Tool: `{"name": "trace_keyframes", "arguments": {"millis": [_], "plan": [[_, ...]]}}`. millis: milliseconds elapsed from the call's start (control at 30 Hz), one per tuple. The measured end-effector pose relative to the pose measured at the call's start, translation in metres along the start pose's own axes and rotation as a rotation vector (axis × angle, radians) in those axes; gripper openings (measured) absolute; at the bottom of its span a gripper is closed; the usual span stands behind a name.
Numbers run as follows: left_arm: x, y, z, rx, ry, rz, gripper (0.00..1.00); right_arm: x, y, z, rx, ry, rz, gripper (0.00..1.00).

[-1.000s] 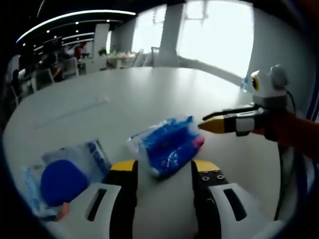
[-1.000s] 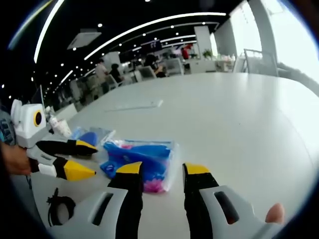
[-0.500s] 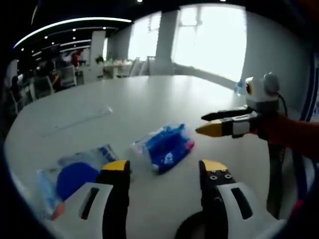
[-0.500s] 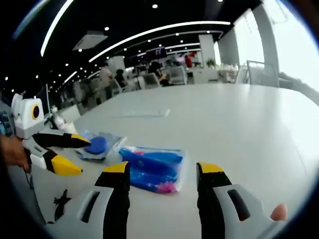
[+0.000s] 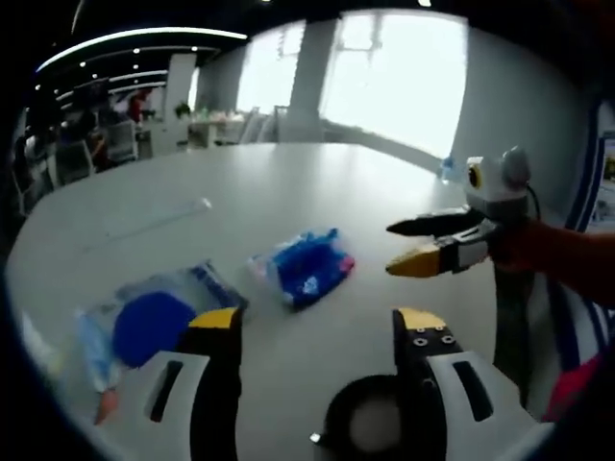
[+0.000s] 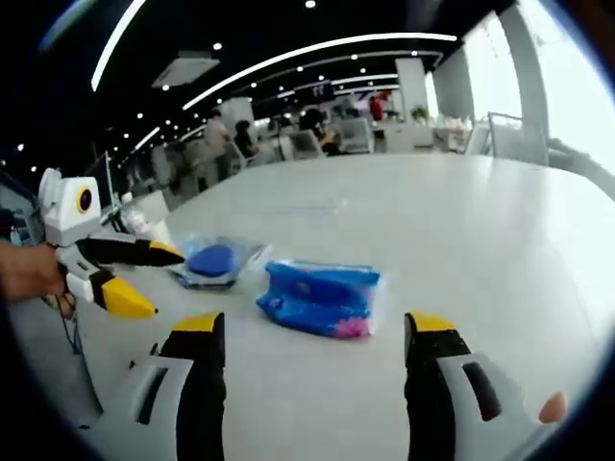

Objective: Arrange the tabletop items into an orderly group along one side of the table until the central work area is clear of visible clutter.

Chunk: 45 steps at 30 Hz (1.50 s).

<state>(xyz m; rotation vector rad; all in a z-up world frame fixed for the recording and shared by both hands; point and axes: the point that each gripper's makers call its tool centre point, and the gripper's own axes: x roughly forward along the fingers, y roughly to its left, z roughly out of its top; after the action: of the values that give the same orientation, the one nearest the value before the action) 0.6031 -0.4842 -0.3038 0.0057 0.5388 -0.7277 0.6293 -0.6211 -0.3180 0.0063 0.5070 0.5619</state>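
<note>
1. A big open office with ceiling light strips and bright windows is seen behind a wide white counter (image 5: pixel 288 182).
2. A crinkly blue plastic packet with a pink end (image 5: pixel 306 269) (image 6: pixel 320 298) is laid flat mid-counter, untouched.
3. Just beside it, a clear plastic bag with a round blue object inside (image 5: pixel 149 322) (image 6: pixel 216 260) is spotted.
4. The left claw (image 5: pixel 315 325) (image 6: pixel 144 279) is held wide open, nothing gripped.
5. The right claw (image 6: pixel 317 328) (image 5: pixel 404 245) is also spread open, empty, packet ahead of it.
</note>
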Motion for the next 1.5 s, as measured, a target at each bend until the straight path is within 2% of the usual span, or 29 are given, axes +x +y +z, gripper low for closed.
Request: {"name": "trace_keyframes", "arguments": {"millis": [100,367,500,767,833,967,1067,1200,1367,1500], "plan": [[-0.011,-0.001,-0.008,-0.006,0.011,-0.010,0.64,-0.004,0.010,-0.003,-0.011,0.002,0.008,0.81],[-0.042,-0.004,-0.027,-0.009,0.036,-0.031,0.69,-0.016,0.036,-0.011,-0.026,0.015,0.026,0.80],[-0.057,-0.003,-0.042,-0.008,0.066,-0.042,0.70,-0.022,0.053,-0.017,-0.032,0.016,0.030,0.79],[-0.077,-0.017,-0.076,-0.019,0.137,-0.096,0.72,-0.032,0.084,-0.038,-0.043,0.046,0.035,0.77],[-0.081,-0.021,-0.084,-0.006,0.154,-0.110,0.72,-0.035,0.092,-0.045,-0.048,0.066,0.038,0.74],[-0.084,-0.031,-0.100,0.025,0.194,-0.141,0.72,-0.040,0.106,-0.059,-0.051,0.099,0.043,0.69],[-0.083,-0.036,-0.106,0.056,0.204,-0.158,0.70,-0.042,0.114,-0.064,-0.047,0.111,0.045,0.65],[-0.077,-0.042,-0.113,0.076,0.223,-0.175,0.69,-0.039,0.122,-0.079,-0.042,0.162,0.041,0.60],[-0.071,-0.043,-0.117,0.071,0.235,-0.182,0.64,-0.034,0.124,-0.086,-0.034,0.201,0.033,0.49],[-0.065,-0.043,-0.119,0.068,0.239,-0.175,0.59,-0.029,0.125,-0.088,-0.028,0.217,0.037,0.45]]}}
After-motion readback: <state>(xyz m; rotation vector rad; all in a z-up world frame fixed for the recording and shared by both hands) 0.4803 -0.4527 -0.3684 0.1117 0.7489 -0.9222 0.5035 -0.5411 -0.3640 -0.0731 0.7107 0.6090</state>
